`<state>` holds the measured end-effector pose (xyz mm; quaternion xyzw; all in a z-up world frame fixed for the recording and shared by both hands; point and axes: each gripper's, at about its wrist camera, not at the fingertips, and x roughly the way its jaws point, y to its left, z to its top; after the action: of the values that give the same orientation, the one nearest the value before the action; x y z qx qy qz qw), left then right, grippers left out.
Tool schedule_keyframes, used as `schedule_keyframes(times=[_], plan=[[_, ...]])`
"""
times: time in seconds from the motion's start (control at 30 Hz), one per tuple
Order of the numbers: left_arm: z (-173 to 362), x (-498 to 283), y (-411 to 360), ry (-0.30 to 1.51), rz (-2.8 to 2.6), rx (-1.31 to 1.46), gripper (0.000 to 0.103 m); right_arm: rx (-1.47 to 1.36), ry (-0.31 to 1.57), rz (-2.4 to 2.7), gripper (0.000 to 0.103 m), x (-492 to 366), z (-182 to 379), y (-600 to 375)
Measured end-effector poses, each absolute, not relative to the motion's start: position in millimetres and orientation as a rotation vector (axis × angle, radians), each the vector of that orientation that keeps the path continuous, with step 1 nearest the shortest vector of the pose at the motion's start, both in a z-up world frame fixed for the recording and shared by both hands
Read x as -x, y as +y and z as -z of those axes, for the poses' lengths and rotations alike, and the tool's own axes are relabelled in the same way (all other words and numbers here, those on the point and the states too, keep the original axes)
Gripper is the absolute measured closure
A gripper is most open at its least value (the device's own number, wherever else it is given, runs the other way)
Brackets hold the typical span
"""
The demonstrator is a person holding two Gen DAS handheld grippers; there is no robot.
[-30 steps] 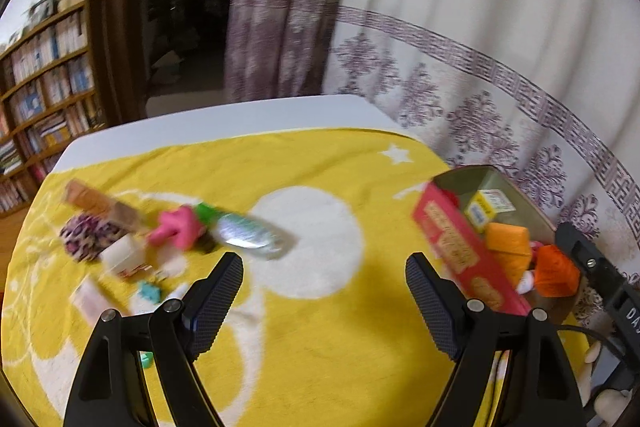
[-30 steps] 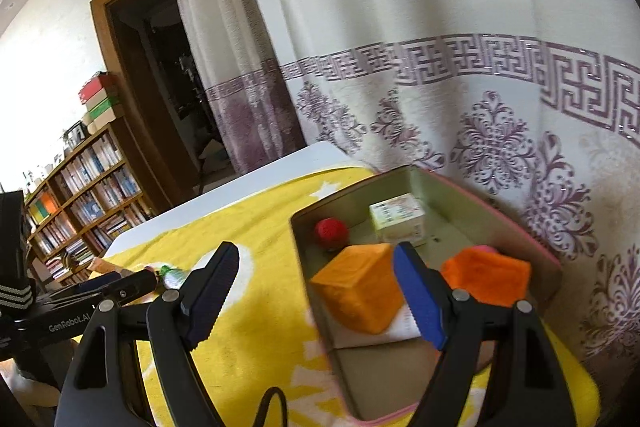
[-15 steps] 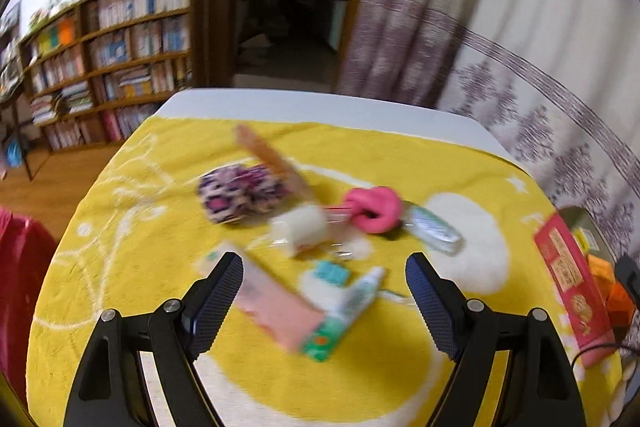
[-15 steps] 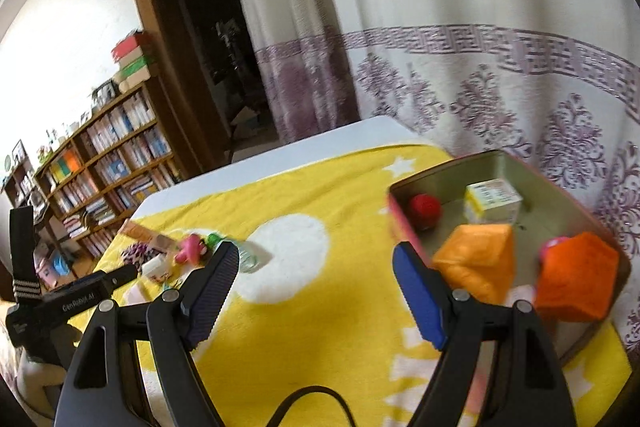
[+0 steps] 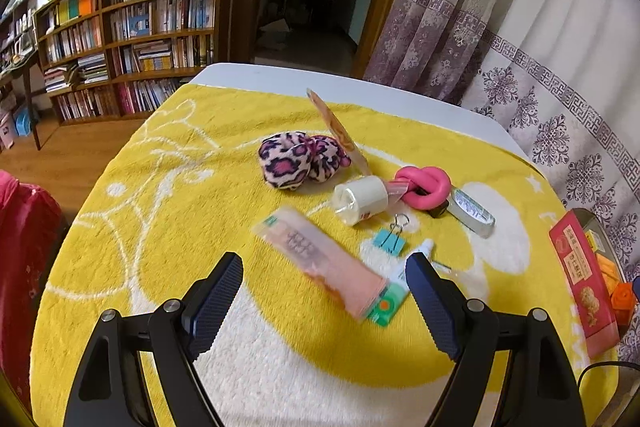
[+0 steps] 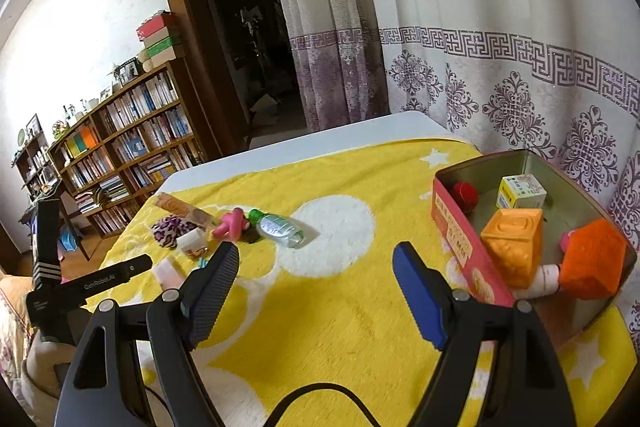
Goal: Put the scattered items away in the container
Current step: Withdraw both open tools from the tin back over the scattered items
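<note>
While several things already lie inside the container (image 6: 560,163), most of the scattered items wait on the yellow cloth (image 5: 168,219) that covers the table. In the container, which sits at the right edge of the table near the curtain (image 6: 500,27), I can see two orange blocks (image 6: 514,247), a small white box (image 6: 520,191), a red ball (image 6: 466,195) and something pink behind the blocks. So the task looks partly done, maybe less than half.

What is left sits in a group toward the far left part of the cloth: a leopard-print scrunchie (image 5: 296,165), a pink knotted piece (image 5: 424,185), a white roll (image 5: 362,199), a clear small bottle (image 5: 470,213), a blue binder clip (image 5: 390,239), a pink tube (image 5: 320,261) and a green-white tube (image 5: 400,287) partly under it.

The left gripper (image 5: 324,303) has its jaws apart and empty, pointing down at the pink tube, which I judge to be the next target. The right gripper (image 6: 316,291) is also spread wide and holds nothing, over bare cloth between the group and the container.
</note>
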<state>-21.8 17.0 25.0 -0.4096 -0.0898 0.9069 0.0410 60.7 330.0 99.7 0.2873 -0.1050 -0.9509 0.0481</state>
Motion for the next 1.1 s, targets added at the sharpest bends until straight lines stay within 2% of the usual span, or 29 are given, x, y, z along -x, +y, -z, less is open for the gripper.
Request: schedule_keyframes(times=[0.4,0.63,0.83,1.1], plan=[[-72,-69,2,-0.282,-2.858,1.089,0.018,-0.711,-0.338,2.865,0.021,-139,-133,324],[-92,-124,8,-0.216,-2.879,0.999,0.018,-0.622,-0.250,2.830,0.020,-186,-148,307],[-94,-128,12,-0.203,-2.873,0.991,0.018,-0.606,-0.194,2.831,0.019,-194,-151,302],[-57,-89,10,-0.221,-2.833,1.165,0.018,-0.753,-0.293,2.815,0.019,-158,-128,318]])
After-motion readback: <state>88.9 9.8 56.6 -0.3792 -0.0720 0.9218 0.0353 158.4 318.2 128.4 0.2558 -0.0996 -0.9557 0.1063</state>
